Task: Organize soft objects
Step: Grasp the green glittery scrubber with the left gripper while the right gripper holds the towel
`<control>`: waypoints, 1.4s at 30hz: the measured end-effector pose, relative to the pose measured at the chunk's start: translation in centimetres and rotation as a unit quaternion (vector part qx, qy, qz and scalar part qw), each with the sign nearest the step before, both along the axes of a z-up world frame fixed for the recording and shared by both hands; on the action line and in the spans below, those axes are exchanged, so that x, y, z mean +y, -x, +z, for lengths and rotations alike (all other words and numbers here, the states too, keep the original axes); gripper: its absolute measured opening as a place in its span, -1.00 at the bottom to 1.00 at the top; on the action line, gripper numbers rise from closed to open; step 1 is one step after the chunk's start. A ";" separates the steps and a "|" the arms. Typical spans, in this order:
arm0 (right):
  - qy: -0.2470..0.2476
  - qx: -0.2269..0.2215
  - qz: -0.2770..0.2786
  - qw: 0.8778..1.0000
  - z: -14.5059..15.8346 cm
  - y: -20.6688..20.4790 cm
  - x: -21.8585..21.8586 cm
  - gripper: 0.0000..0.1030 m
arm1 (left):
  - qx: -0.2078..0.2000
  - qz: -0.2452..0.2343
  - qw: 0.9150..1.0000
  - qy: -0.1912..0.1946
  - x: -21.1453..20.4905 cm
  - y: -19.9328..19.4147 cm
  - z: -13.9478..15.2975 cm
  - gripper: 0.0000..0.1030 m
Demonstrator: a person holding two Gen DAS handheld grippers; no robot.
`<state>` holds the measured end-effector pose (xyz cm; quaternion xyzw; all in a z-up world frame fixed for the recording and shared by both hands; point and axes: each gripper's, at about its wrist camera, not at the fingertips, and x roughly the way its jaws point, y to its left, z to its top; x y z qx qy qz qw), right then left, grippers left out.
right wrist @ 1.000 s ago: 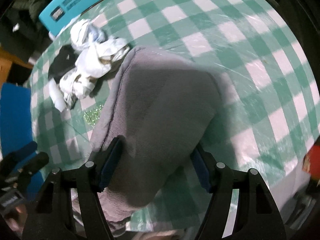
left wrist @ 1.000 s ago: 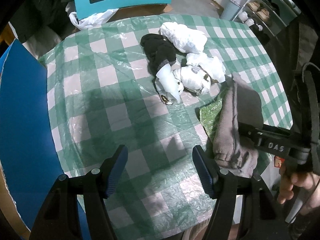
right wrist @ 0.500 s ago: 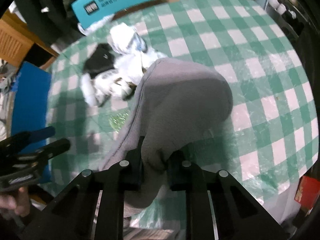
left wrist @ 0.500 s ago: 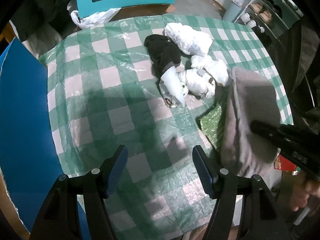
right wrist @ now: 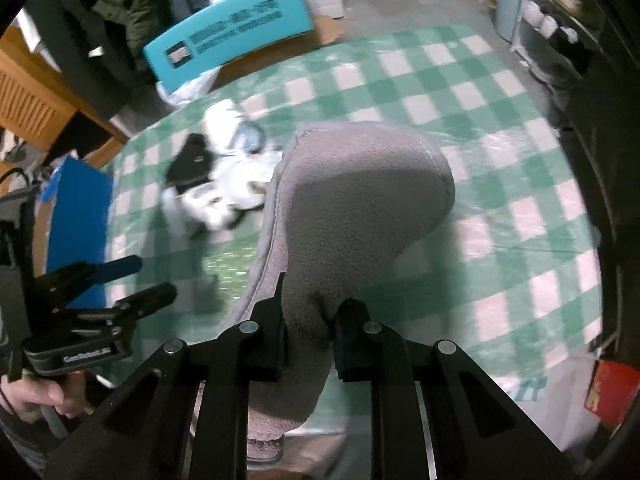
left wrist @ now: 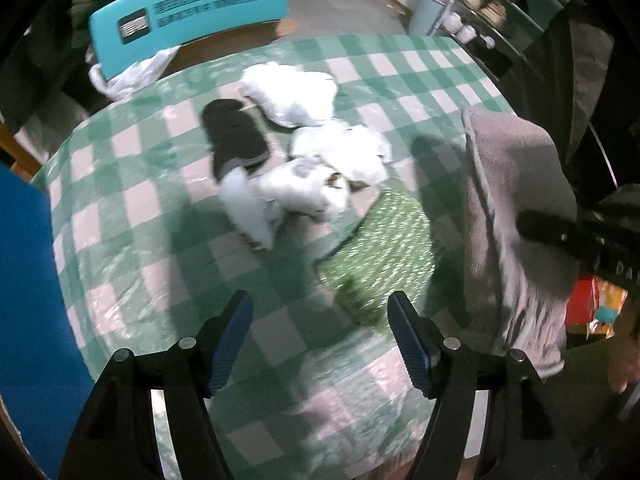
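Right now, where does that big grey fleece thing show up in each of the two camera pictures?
Left wrist view: the grey fleece hangs at the right edge, pinched by the right hand-held gripper that reaches in from the right.
Right wrist view: it fills the centre, clamped between the fingers at the bottom.
Shared landmark: the teal sign beyond the far edge of the checked table.

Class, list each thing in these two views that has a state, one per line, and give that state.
Right gripper: shut on the grey fleece cloth.
Grey fleece cloth: pinched, hanging over the table edge.
Left gripper: jaws opening, nothing between them.
White bundles: crumpled in a heap on the checked tablecloth.
Black sock: lying beside them.
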<state>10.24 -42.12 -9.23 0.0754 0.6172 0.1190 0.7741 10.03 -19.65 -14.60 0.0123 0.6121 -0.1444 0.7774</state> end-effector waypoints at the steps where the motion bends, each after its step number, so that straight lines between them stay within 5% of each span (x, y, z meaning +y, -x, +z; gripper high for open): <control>1: 0.002 0.001 -0.005 1.000 -0.2 -0.1 -0.6 -0.70 | 0.000 -0.005 1.000 0.001 -0.5 -0.1 -0.1 0.39; 9: 0.003 0.015 -0.033 0.999 -1.6 -0.4 -4.6 -0.70 | 0.002 -0.053 0.999 -0.004 -4.8 -0.7 -1.9 0.39; 18: 0.008 0.020 -0.031 0.999 -2.8 -0.6 -5.0 -0.70 | 0.026 -0.067 0.997 -0.025 -6.9 -1.1 -4.5 0.39; 26: 0.001 0.022 -0.030 0.999 -3.0 -0.6 -4.8 -0.70 | 0.005 -0.079 0.996 -0.029 -7.8 -1.0 -4.8 0.37; 31: 0.002 0.020 -0.028 0.999 -3.0 -0.6 -4.4 -0.70 | -0.023 -0.093 0.993 -0.062 -8.3 -0.4 -4.7 0.04; 35: 0.004 0.016 -0.025 1.000 -2.7 -0.7 -3.9 -0.70 | -0.027 -0.084 0.994 -0.058 -8.2 -0.3 -4.5 -0.61; 42: 0.005 -0.003 -0.017 1.000 -1.5 -0.4 -3.2 -0.69 | -0.024 -0.060 0.997 -0.033 -6.7 0.1 -3.2 -0.71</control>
